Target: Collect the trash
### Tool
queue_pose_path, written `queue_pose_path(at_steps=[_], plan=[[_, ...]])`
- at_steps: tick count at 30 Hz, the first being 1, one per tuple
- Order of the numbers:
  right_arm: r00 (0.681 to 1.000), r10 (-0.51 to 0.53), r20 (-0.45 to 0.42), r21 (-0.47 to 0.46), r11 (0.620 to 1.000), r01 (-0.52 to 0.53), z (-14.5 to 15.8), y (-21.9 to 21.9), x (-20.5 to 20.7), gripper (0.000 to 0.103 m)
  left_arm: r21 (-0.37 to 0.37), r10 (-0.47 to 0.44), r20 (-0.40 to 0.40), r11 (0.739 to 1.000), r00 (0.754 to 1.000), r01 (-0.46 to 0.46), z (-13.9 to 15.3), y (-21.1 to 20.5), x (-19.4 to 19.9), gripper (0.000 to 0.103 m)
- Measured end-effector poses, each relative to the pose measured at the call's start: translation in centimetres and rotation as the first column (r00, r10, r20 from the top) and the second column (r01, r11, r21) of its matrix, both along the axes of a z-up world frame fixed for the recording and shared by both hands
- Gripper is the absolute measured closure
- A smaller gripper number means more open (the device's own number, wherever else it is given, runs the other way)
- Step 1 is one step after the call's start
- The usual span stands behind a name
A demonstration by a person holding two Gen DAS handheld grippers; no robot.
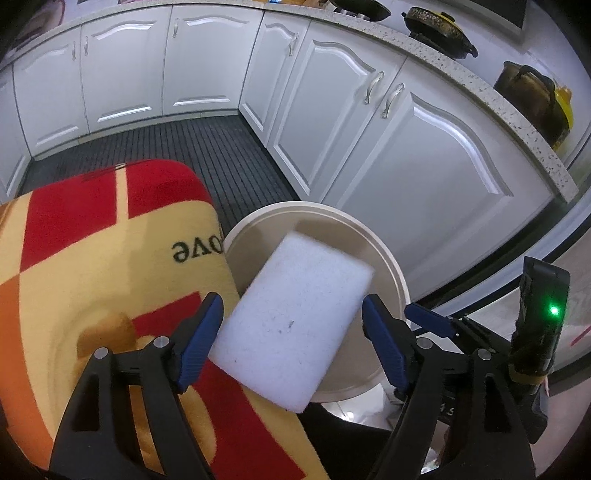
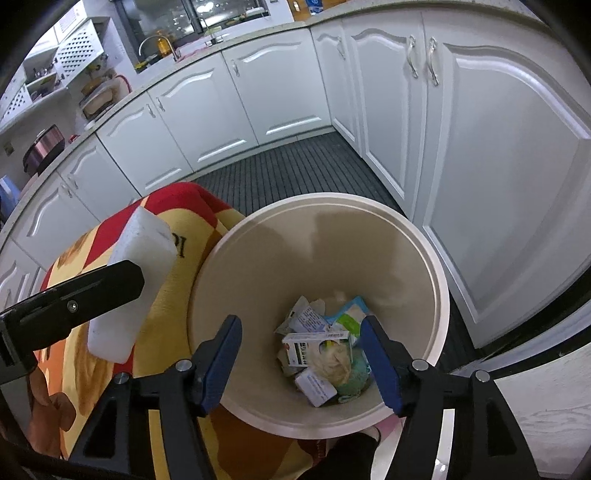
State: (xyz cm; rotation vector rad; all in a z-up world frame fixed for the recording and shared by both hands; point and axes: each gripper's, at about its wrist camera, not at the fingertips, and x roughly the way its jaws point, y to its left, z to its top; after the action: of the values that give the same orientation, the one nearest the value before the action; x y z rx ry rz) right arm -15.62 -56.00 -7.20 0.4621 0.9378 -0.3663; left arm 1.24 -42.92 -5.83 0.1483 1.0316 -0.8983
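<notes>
My left gripper (image 1: 291,347) is shut on a white foam block (image 1: 295,321) and holds it over the near rim of a round beige trash bin (image 1: 384,254). The right wrist view shows that block (image 2: 140,273) in the left gripper's black finger, left of the bin (image 2: 439,295), above the cloth. My right gripper (image 2: 301,360) is open and empty, hovering above the bin mouth. Several small cartons and crumpled wrappers (image 2: 321,350) lie on the bin's bottom.
A red, yellow and orange cloth (image 1: 92,266) covers a surface left of the bin. White kitchen cabinets (image 1: 369,122) line the back and right. Dark slatted flooring (image 2: 295,166) lies between them. Pots (image 1: 439,29) stand on the counter.
</notes>
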Motion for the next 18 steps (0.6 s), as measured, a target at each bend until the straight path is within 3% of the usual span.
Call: queue_pose_path(at_steps=[10, 18], plan=[[1.000, -0.021, -0.008, 0.022, 1.000, 0.021, -0.2, 0.2, -1.0, 0.038, 0.007, 0.013, 0.022, 1.000, 1.000, -0.013, 0.1, 0.8, -0.1, 0.021], [1.000, -0.011, 0.011, -0.013, 1.000, 0.011, 0.6, 2.2, -1.1, 0.033, -0.001, 0.096, 0.084, 0.995, 0.992, -0.096, 0.8, 3.0, -0.3, 0.021]])
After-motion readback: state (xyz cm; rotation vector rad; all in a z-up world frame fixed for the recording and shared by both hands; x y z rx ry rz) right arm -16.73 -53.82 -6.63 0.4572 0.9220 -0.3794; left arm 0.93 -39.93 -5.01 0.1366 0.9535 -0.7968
